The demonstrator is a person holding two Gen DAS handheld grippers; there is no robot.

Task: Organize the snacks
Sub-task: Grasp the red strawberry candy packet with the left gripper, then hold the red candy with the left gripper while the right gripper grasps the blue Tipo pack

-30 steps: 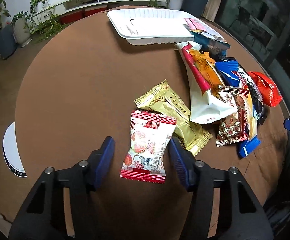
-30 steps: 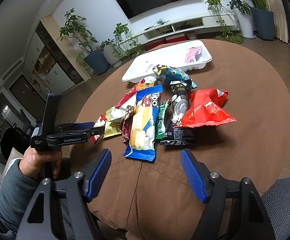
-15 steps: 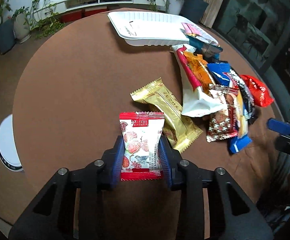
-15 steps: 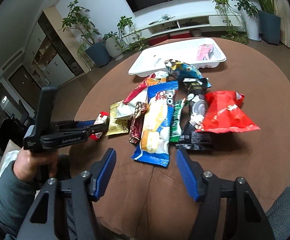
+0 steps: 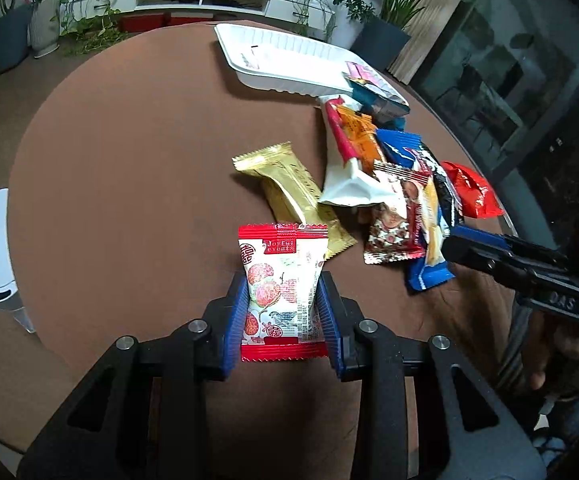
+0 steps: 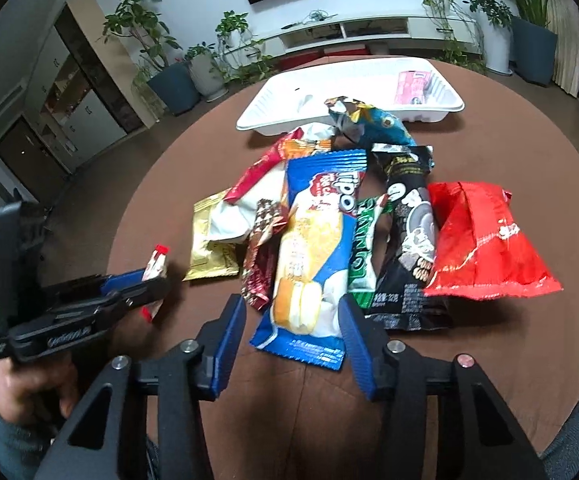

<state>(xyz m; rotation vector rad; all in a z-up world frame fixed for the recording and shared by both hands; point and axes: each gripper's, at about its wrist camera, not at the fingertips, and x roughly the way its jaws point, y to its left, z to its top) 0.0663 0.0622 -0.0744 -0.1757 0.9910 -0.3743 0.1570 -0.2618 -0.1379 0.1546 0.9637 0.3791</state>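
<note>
Two grabs: my left gripper (image 5: 282, 308) clamps the red-and-white packet (image 5: 281, 288) for lifting; my right gripper (image 6: 291, 334), jaws closing, straddles the blue packet (image 6: 313, 256), lower centre.

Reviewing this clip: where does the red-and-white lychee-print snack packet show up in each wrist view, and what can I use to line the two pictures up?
Left wrist: the red-and-white packet sits low centre, clamped between the left gripper pads.
Right wrist: only its red-edged top shows at left of centre, sticking out of that gripper, side-on.
Shared landmark: the white tray at the table's far side, behind the snack pile.
</note>
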